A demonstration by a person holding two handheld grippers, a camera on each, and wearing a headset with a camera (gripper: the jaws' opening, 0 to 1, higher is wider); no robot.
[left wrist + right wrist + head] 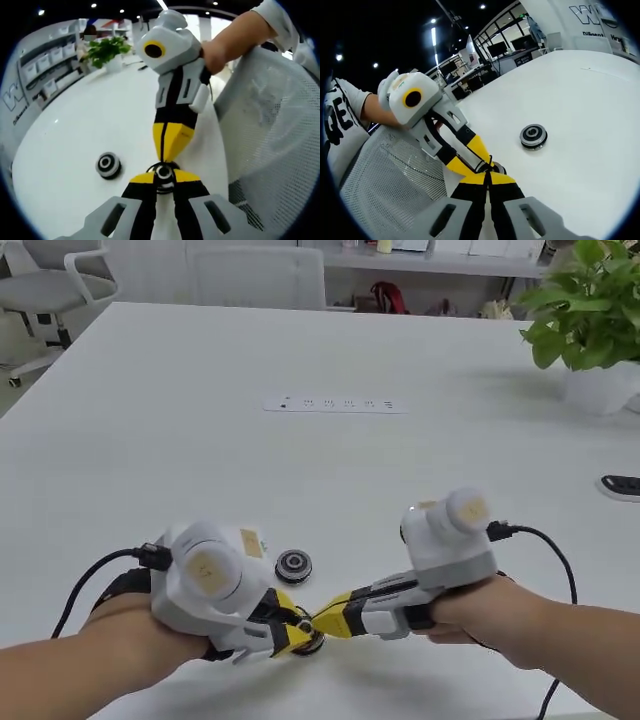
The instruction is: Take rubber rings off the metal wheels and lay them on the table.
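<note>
In the head view, both grippers meet low over the near edge of the table (420, 460). The left gripper (298, 636) has its jaws clenched on a wheel (309, 643), and the right gripper (323, 623) noses in against it from the side. A second wheel (293, 564) lies flat just behind them, ring on, untouched.

In the left gripper view, the left gripper (163, 176) grips the wheel (163, 172) by its sides. The right gripper (168, 157) comes down from above with its jaws pressed together at the rim, by the look of it pinching the black ring (151, 167). The bite looks thin. If they pull now, I'd expect the rubber to slip out and snap back, or the wheel to twist out of the left jaws and drop.

In the right gripper view, the right gripper (488, 176) is all but closed, tip to tip with the left gripper (486, 162). The spare wheel (533, 136) sits near enough that a sudden release could knock it rolling.
</note>
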